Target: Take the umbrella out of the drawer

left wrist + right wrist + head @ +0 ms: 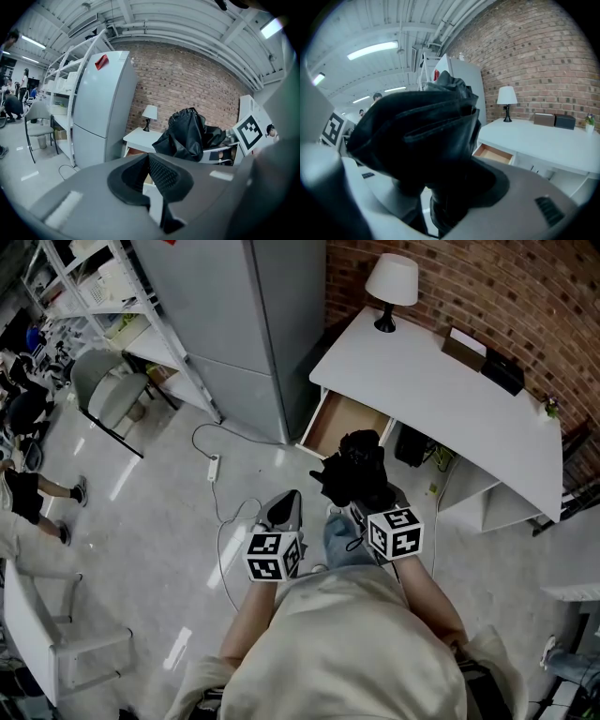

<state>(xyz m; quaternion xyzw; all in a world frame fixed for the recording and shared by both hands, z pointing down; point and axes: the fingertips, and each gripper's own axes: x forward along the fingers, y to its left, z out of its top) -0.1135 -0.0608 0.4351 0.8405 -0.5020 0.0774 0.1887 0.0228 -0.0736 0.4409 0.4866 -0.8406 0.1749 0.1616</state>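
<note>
1. Evidently the taking-out step is all but done: the umbrella (356,470), a black folded bundle, is seen clear of the open drawer (342,423). In the head view it is held in the air at about 6 o'clock of the drawer.
2. The umbrella is clamped in the right gripper (364,504). In the right gripper view the jaws are set partway apart, and the gap between them is filled by dark fabric and the stem.
3. The left gripper (281,526) is noted empty, with its jaws pressed together. It is placed at about 8 o'clock of the umbrella and apart from it.
4. The drawer is seen pulled out of the white desk (450,381). A lamp (391,282) is stood on the desk at about 12 o'clock of the drawer.
5. Next move, as judged: the bundle needs only to be carried off and set down somewhere. A firm clamp is called for, since loose fabric is draped over the jaws and could slip.
6. Pose: both grippers are held before the chest, pointed forward and slightly downward toward the desk. The right is reached a little farther out than the left.
</note>
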